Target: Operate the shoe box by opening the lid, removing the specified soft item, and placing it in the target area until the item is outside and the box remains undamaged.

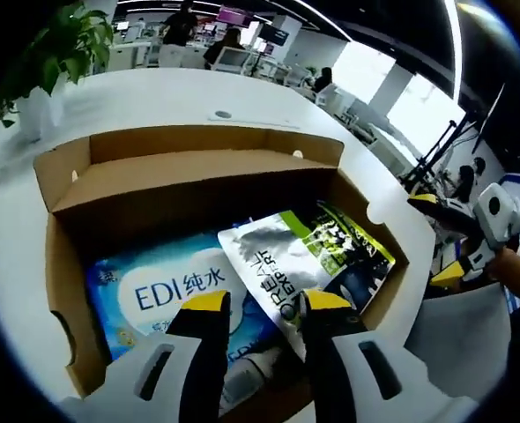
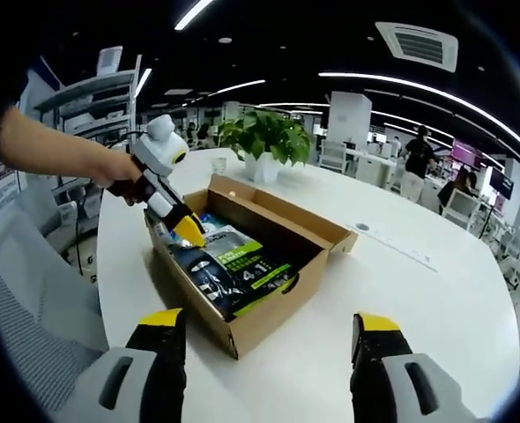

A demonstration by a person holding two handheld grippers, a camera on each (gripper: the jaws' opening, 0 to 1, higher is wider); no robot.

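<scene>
Yellow tips sit on the two jaws of the left gripper (image 1: 262, 304), and they are spread apart, open, just above a brown cardboard shoe box (image 1: 62, 264). The lid (image 1: 198, 181) is folded back on the far side, so the box is open. Inside lie two soft, shiny packs. A blue wipes pack (image 1: 159, 295) lies flat on one side. A grey and green pouch (image 1: 286, 256) lies next to it and partly over it, still inside the box.

In the right gripper view, the right gripper (image 2: 264, 330) hangs open over the smooth white round table (image 2: 419, 291), near the box's corner but not touching it, with nothing between its jaws. Farther off, a person's hand (image 2: 119, 172) holds the left gripper tilted down into the box. A green plant (image 2: 264, 137) in a white pot stands behind the box.
</scene>
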